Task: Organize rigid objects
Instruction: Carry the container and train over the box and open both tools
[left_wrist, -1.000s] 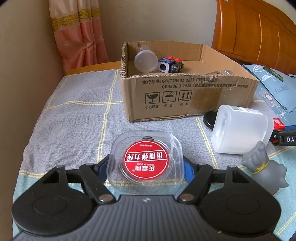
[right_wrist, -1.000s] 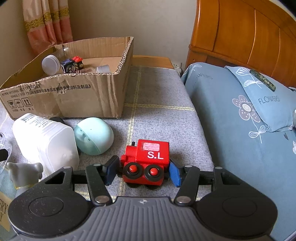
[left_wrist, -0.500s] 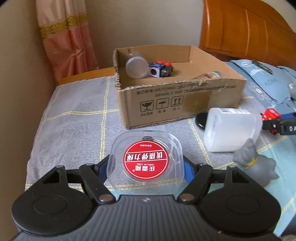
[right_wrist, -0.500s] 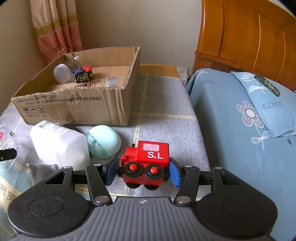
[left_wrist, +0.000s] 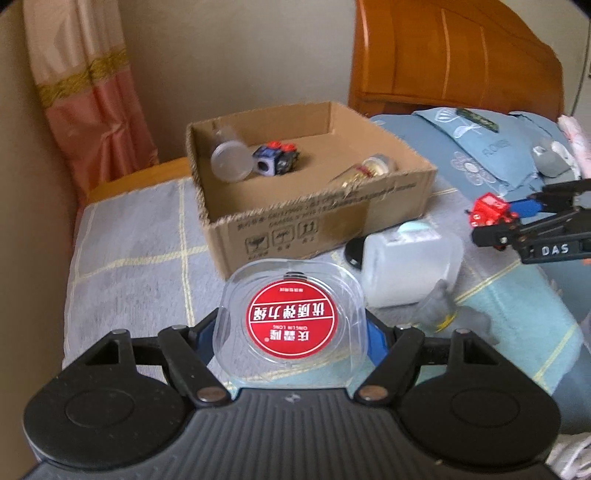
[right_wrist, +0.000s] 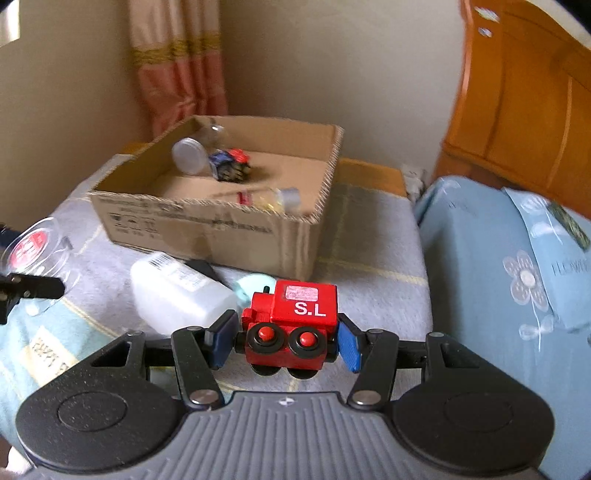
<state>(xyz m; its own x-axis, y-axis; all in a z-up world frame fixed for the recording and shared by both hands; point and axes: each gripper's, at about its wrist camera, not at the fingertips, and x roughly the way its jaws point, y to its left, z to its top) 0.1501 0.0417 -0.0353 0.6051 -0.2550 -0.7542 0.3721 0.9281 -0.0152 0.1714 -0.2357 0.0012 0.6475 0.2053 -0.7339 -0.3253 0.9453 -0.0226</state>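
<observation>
My left gripper (left_wrist: 291, 332) is shut on a clear plastic case with a round red label (left_wrist: 291, 318), held above the grey blanket. My right gripper (right_wrist: 286, 338) is shut on a red toy train marked "S.L" (right_wrist: 295, 321), also lifted off the bed. The open cardboard box (left_wrist: 325, 218) stands ahead of both; inside lie a clear jar with a grey lid (left_wrist: 231, 162), a blue and red toy block (left_wrist: 275, 160) and a small glass bottle (left_wrist: 365, 171). In the left wrist view the right gripper with the train (left_wrist: 487, 212) shows at the right edge.
A white plastic jug (left_wrist: 410, 269) lies on its side before the box, with a mint green dome (right_wrist: 255, 286) beside it and a grey figurine (left_wrist: 443, 306) nearer me. A wooden headboard (left_wrist: 461, 62) and blue pillow (right_wrist: 517, 258) lie right; a curtain (left_wrist: 85, 92) hangs left.
Both grippers have risen with their objects still held, so the box's inside shows more and the items on the blanket sit lower in view. Both views have rolled slightly.
</observation>
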